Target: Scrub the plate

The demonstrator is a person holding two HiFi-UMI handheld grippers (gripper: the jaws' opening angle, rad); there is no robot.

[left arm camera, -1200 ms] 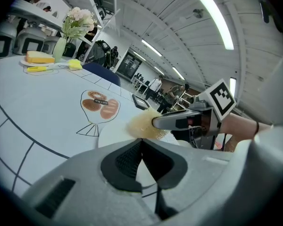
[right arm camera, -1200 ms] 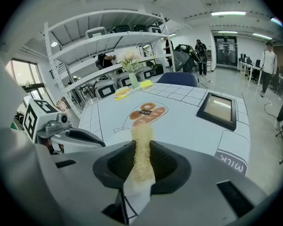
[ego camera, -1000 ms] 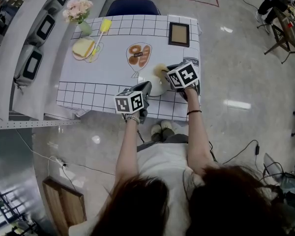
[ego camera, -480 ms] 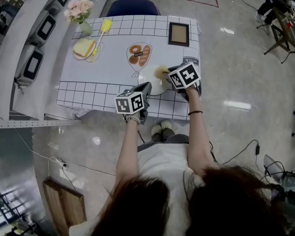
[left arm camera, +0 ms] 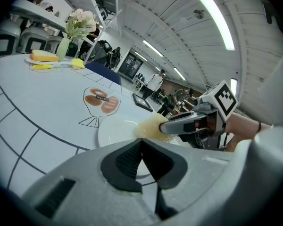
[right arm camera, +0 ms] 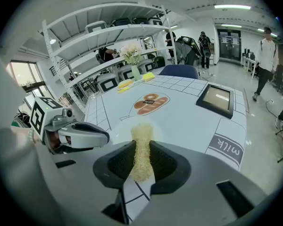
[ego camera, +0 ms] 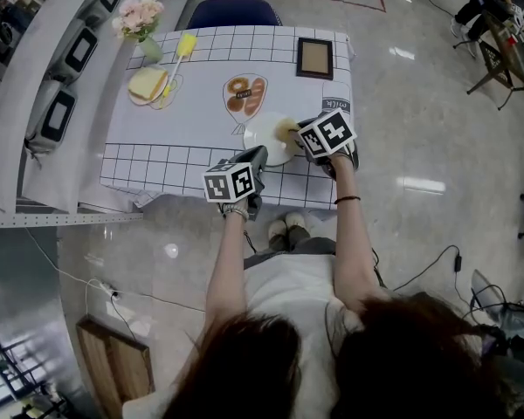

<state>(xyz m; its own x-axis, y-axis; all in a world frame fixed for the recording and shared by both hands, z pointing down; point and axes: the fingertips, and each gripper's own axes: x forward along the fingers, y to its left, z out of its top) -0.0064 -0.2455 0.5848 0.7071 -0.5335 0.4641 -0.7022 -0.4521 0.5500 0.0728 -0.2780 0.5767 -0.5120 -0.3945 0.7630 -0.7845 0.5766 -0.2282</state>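
White plate sits on the gridded table, close to its front edge by the person. Straw-coloured fibrous scrub pad lies on the plate's right part, clamped between the closed jaws of the right gripper; the right gripper view shows the pad squeezed upright between the pads. Left gripper is at the plate's near rim, jaw tips pressed together. The rim seems pinched between them to steady the plate, though the contact is hard to confirm. Beyond the plate is a bread print on the cloth. A picture frame is further back and right of the plate. A yellow brush and a vase of flowers are well apart, back-left of the plate. Step judged: scrubbing under way, pad on the plate's surface, coverage so far unknown. Next move likely calls for rubbing the pad across the rest of the plate toward its left side, keeping downward pressure while the left gripper stops the plate sliding or tipping off the near edge.
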